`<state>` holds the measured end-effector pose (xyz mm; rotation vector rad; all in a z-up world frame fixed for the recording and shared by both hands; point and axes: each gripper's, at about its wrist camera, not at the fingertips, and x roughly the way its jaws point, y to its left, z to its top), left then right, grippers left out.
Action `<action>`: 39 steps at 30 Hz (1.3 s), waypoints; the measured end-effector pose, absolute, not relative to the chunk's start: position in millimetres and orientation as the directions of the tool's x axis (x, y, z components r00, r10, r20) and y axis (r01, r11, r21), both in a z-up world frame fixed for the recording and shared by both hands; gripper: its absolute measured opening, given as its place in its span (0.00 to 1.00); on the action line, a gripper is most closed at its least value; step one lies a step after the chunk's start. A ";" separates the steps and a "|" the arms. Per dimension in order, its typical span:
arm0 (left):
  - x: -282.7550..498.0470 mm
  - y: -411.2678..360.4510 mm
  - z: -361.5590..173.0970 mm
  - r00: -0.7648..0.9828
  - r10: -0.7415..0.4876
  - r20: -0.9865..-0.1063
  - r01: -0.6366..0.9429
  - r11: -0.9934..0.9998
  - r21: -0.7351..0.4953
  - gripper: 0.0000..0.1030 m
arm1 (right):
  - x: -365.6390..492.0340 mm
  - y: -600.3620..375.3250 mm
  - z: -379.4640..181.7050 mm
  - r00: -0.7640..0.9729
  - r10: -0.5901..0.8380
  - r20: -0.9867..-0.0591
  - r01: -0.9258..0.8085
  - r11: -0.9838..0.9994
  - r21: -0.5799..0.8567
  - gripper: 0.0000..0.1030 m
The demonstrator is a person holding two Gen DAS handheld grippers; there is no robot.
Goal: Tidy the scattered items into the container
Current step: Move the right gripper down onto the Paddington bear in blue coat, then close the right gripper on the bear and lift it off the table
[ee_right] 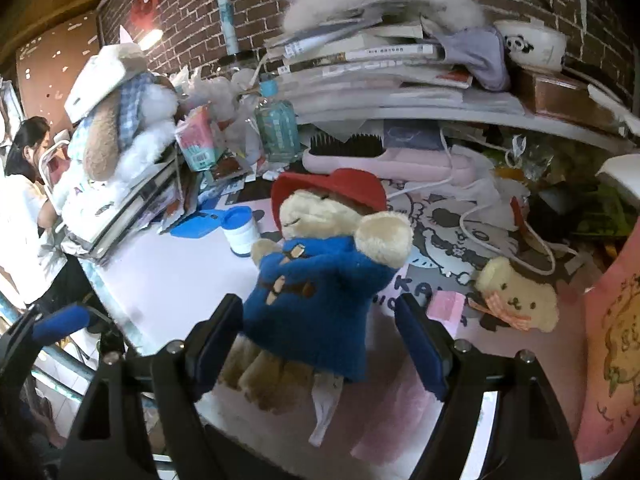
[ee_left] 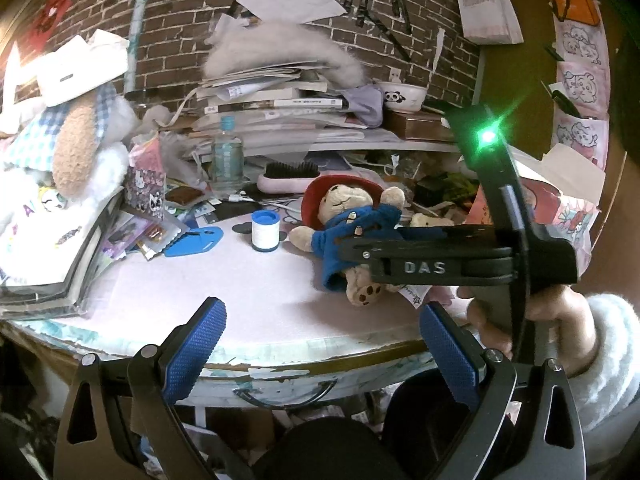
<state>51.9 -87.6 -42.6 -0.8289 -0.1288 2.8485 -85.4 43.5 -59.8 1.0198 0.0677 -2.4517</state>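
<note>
The bear in the blue coat lies on the pink desk mat, legs toward the open right gripper whose fingers straddle its lower body without touching, the empty, open left gripper hangs back, and no container is visible.

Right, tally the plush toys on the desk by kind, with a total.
Bear in red hat and blue coat: 1
Small cream bear with checked orange scarf: 1
Large white-and-tan floppy-eared plush in blue gingham: 1
Total: 3
</note>
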 end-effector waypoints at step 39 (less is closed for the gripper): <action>52.0 -89.4 -41.3 -0.830 0.190 -0.524 -0.139 -0.981 -0.134 0.94 | -87.8 32.1 -59.8 -0.622 -0.431 -0.654 0.478 -0.870 0.119 0.43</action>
